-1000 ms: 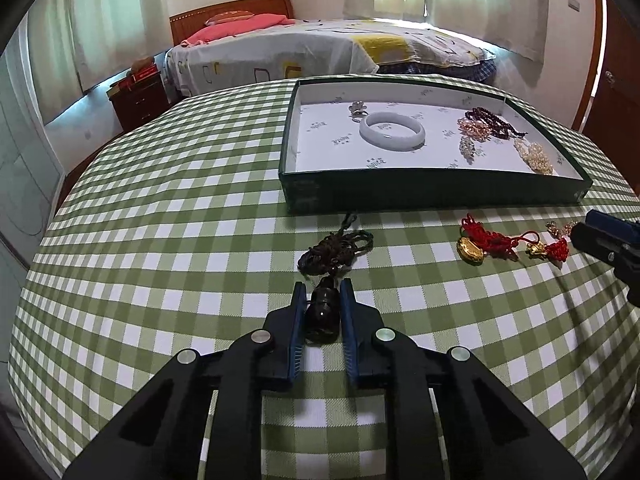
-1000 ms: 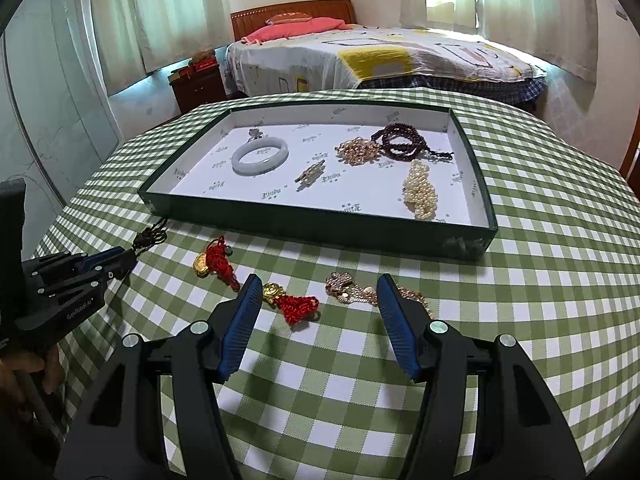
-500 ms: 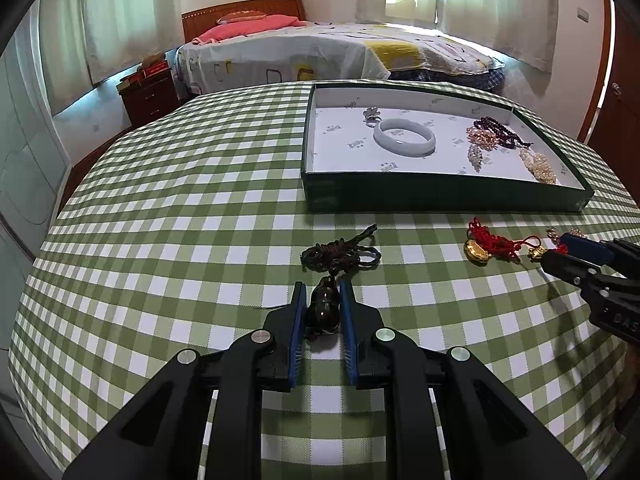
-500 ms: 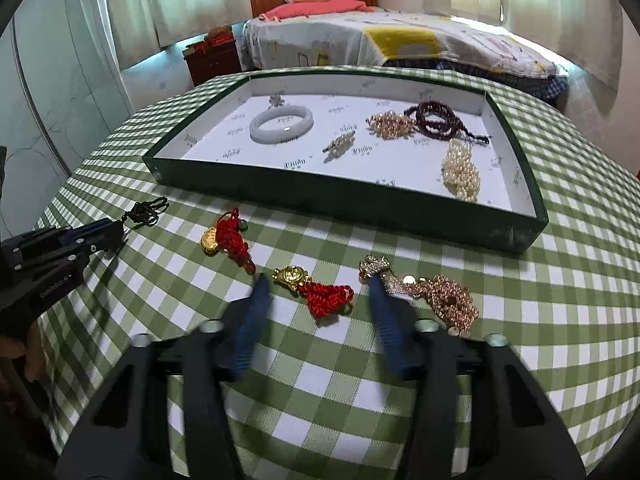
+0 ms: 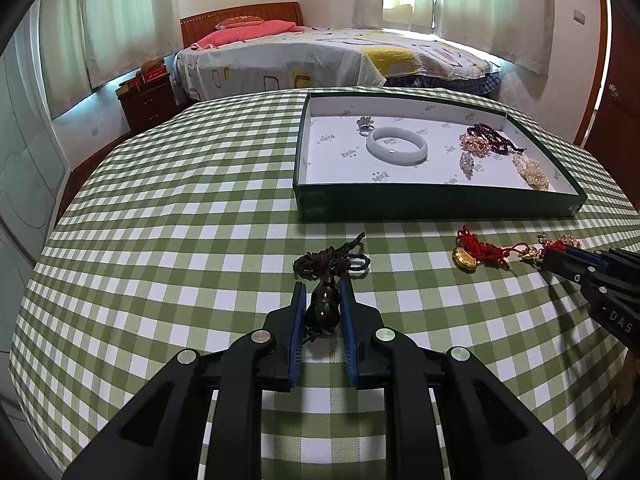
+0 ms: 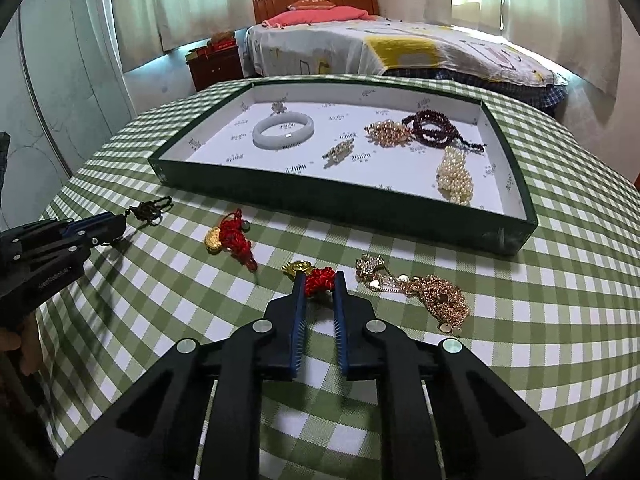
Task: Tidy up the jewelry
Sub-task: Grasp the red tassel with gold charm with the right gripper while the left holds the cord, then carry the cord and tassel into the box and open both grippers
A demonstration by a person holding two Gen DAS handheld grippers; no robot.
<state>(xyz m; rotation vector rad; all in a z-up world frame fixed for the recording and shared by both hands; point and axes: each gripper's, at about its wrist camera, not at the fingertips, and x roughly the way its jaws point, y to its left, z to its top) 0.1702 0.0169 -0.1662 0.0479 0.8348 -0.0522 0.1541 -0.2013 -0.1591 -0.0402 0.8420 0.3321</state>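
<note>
Gourd pendant (image 5: 322, 307) lengthwise, cord (image 5: 329, 261) traywards

table (image 5: 168, 216) covered in green and white checked cloth | bed (image 5: 320, 56) beyond it with a patterned white and yellow cover, pink pillow (image 5: 244, 34) and wooden headboard (image 5: 240, 14) | dark wooden nightstand (image 5: 148, 98) left of the bed | pale curtains (image 5: 492, 4) over bright windows | wooden door (image 5: 616, 92) at far right

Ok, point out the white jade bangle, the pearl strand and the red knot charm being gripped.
White jade bangle (image 6: 283, 131): right wrist view, near rim.
Pearl strand (image 6: 455, 177): right wrist view, bunch middle.
Red knot charm (image 6: 319, 278): right wrist view, knot.
</note>
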